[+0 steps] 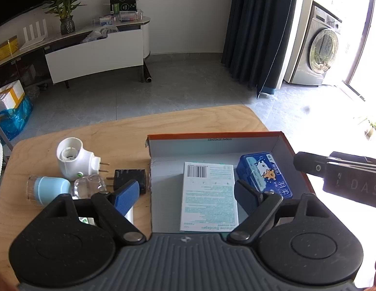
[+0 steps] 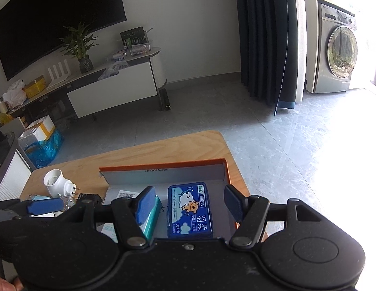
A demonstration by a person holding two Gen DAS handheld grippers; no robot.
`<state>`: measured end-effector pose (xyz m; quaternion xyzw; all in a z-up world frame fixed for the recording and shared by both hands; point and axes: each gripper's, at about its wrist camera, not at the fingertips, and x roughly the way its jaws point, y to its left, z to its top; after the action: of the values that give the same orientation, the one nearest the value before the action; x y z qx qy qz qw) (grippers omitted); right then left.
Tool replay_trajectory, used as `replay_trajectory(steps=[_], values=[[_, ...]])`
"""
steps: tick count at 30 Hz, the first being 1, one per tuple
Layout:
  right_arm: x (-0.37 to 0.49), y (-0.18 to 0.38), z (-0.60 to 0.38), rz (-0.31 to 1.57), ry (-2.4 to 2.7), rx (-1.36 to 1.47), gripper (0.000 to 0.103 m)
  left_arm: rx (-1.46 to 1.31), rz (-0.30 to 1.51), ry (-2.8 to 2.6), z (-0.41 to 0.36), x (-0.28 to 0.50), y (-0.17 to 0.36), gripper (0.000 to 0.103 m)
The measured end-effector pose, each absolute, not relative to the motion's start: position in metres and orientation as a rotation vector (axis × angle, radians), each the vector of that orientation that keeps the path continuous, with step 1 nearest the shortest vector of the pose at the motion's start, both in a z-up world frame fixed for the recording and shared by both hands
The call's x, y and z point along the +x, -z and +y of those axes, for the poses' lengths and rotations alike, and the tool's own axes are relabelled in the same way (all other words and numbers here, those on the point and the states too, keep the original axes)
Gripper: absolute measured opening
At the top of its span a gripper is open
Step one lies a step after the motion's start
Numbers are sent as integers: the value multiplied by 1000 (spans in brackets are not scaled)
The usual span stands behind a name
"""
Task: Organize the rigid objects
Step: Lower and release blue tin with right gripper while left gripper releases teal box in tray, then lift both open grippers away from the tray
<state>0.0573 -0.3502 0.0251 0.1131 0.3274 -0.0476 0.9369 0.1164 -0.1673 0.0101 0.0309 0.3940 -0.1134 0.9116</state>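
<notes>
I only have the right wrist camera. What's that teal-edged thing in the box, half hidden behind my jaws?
Observer: A white bandage box, lying flat with its barcode side up, beside the blue tin.
Operator: Anything outside the orange box?
Observer: Yes, a black plug adapter lies on the table by the orange box's left wall.
Operator: And the left gripper?
Observer: The left gripper has its jaws open and holds nothing.

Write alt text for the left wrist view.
An open left gripper hovers over an orange-rimmed box on a wooden table, jaws wide and empty. The box holds a white carton and a blue tin. Left of the box lie a white plug-in, a black adapter and a blue-capped jar; the right gripper enters at right.
</notes>
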Motion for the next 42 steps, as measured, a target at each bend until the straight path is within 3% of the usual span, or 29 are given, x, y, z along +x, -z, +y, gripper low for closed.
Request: replay_trajectory(steps=[42], values=[[-5, -33, -283, 668, 1, 177, 76, 48, 727, 175, -119, 45, -33, 84]])
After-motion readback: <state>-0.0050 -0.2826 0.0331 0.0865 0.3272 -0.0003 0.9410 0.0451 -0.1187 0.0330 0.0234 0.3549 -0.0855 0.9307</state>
